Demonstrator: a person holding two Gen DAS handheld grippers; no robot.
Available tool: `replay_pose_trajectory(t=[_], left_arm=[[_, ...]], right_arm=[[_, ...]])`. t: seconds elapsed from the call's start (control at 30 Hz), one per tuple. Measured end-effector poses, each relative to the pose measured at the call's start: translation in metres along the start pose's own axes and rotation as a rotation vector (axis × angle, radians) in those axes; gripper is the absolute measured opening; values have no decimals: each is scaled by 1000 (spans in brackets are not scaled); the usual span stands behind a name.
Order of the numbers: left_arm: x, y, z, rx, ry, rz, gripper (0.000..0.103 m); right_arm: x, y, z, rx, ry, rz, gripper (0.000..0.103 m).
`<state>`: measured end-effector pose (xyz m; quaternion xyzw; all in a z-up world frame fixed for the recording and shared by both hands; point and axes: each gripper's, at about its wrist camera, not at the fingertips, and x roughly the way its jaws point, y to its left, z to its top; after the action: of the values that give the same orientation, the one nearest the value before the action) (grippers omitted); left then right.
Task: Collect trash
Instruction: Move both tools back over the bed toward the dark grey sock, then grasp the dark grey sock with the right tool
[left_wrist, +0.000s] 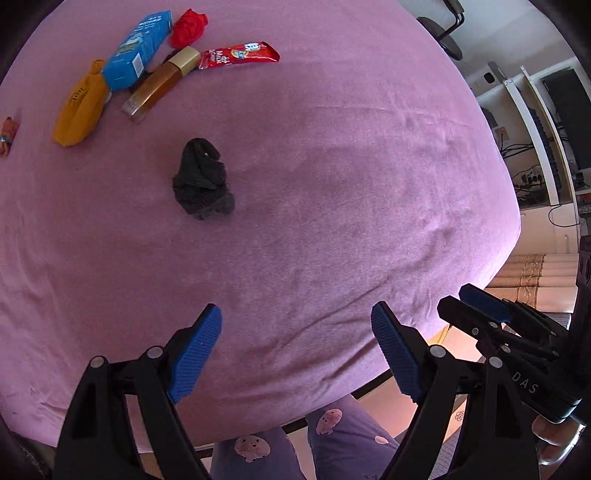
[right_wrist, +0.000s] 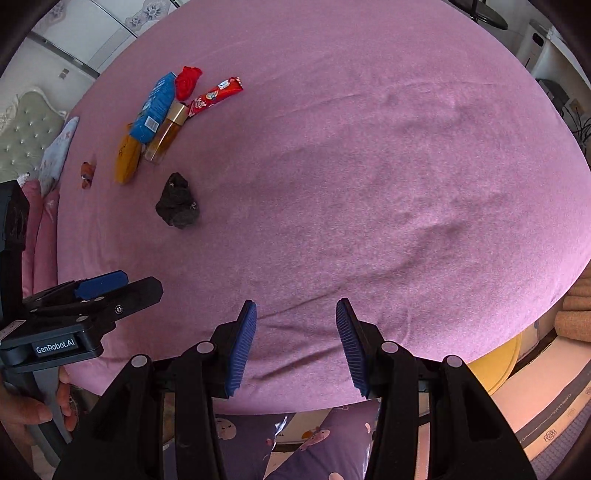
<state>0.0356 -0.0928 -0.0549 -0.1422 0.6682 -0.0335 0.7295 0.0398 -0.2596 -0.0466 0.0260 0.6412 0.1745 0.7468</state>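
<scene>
**Both grippers hanging open over the pink bed**

Hovering above the near edge of the pink sheet (left_wrist: 332, 184), left gripper (left_wrist: 295, 343) with blue pads (left_wrist: 195, 354) spread wide and holding nothing. Lying far off at the left: small orange-and-pink wrapper (left_wrist: 8, 134) alone near the sheet's edge. Next to it, resting in a loose cluster: yellow pouch (left_wrist: 79, 109), blue box (left_wrist: 138, 48) overlapping the pouch's top end, amber bottle with a gold cap (left_wrist: 162, 79) just beside the box, red crumpled wad (left_wrist: 188, 27) at the far end, red snack wrapper (left_wrist: 240, 54) touching the bottle's cap end. Sitting apart, nearer than the cluster: dark crumpled cloth (left_wrist: 203, 181). Floating further right, beyond the sheet's corner: right gripper (right_wrist: 295, 343), fingers parted too, nothing between them. Showing below both tools: purple patterned trousers (left_wrist: 332, 435).
</scene>
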Motion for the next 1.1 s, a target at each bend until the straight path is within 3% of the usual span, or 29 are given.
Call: replay_pose_trajectory(t=[0.33,0.47,0.67,0.9,1.1], left_arm=[[-15,72,31,-31,-41,24,83],[-14,98,49,-67,-46,37,84],[-9,137,75,-135,-39,66,84],[15,158,107,-146,7,94,84],[34,154,130,-107,41,105,84]], right_arm=[[36,78,42,-95,36,9,45],[55,103,64,-127,39,14,54],[97,125,95,-162,89,22,54],[147,137,117,-181,179,20,55],[170,148,120,-199,239,72,55]])
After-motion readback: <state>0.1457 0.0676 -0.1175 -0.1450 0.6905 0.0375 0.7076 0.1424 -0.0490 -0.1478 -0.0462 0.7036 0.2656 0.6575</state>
